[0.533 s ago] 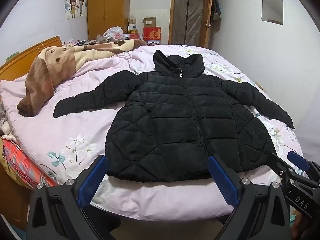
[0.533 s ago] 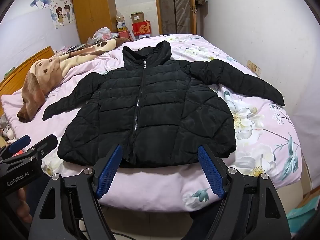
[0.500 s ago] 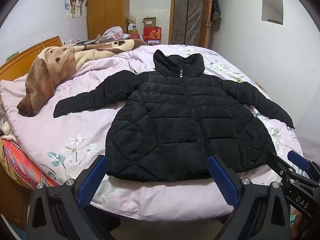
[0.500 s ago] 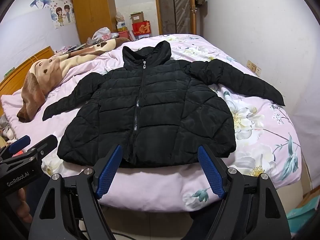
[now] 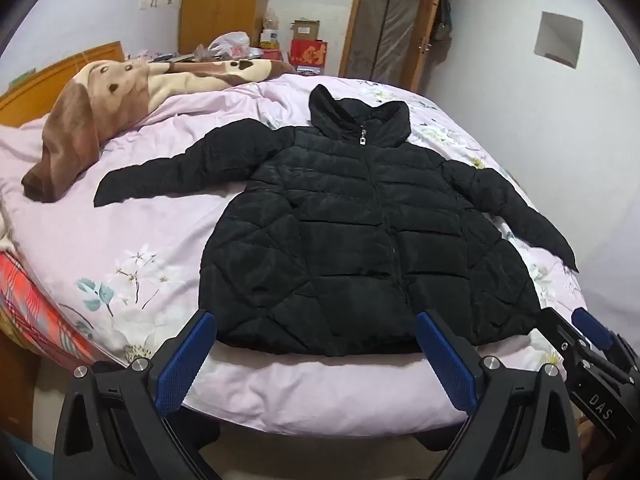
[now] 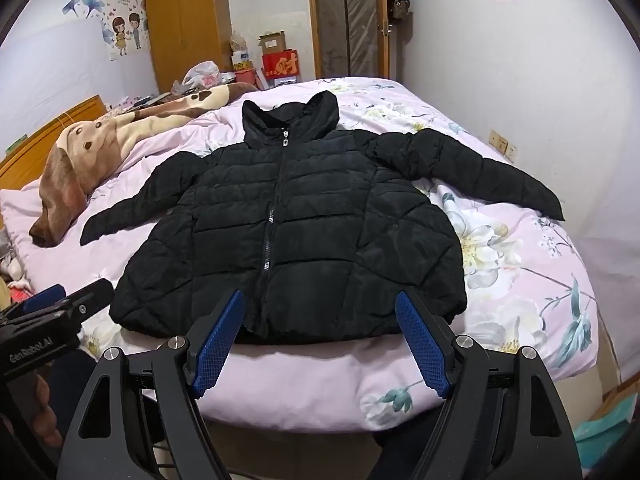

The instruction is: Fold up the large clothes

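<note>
Both grippers hang just short of the foot of the bed, each with its blue-padded fingers spread wide and nothing between them. Left gripper (image 5: 316,354) faces the hem of the black jacket (image 5: 360,240) from slightly left of its middle; its left pad (image 5: 182,364) lies over bare sheet beside the hem corner, and its right pad (image 5: 446,364) lies below the hem near the zip line. Neither pad touches the cloth. Right gripper (image 6: 320,344) faces the same hem, with its left pad (image 6: 216,344) just under the bottom of the zip and its right pad (image 6: 420,346) under the jacket's right half, again apart from the fabric.

Ahead of both tools the jacket (image 6: 292,232) lies flat and face up on the pink flowered bedspread (image 5: 132,240), zipped shut, collar at the far end, hem at the near end. One sleeve (image 5: 176,172) stretches out to the left across the sheet; the other sleeve (image 6: 472,168) stretches out to the right toward the wall side.

Far to the left, near the wooden headboard (image 5: 52,80), a brown and cream blanket (image 5: 100,100) with a dog face lies bunched up. Beyond the bed stand a wooden wardrobe (image 6: 188,20), some boxes (image 6: 280,60) and a door (image 6: 348,20).
</note>
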A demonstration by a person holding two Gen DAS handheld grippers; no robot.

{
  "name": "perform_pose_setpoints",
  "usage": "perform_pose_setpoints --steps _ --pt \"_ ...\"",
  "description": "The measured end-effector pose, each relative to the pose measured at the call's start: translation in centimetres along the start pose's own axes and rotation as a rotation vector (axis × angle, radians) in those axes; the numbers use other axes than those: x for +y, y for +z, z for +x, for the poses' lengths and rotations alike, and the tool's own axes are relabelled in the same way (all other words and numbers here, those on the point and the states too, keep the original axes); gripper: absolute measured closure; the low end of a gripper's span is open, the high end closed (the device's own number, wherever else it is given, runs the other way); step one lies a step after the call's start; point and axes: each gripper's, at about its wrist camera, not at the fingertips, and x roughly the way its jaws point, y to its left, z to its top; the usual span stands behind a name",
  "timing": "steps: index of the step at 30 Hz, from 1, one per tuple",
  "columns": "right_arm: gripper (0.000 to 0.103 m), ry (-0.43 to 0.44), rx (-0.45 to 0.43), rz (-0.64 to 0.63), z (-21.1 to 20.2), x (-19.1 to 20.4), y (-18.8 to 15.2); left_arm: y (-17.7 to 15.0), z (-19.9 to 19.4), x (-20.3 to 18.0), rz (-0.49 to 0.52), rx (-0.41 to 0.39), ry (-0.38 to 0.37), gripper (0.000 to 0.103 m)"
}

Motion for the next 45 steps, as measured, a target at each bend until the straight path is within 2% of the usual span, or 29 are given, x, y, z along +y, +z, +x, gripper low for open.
perform_pose_setpoints --steps 10,13,45 --pt "0.025 0.008 -0.003 -0.007 0.33 0.21 -0.38 0.66 -0.28 0.25 0.008 0.002 0.045 0.002" --pt "0.025 0.008 -0.004 -0.005 0.25 0.41 -0.6 0.54 -0.36 0.13 0.01 0.008 0.025 0.002" --pt "0.025 -0.008 -0.013 -0.015 0.17 0.29 -0.47 0.19 -0.5 0.37 0.029 0.006 0.062 0.002"
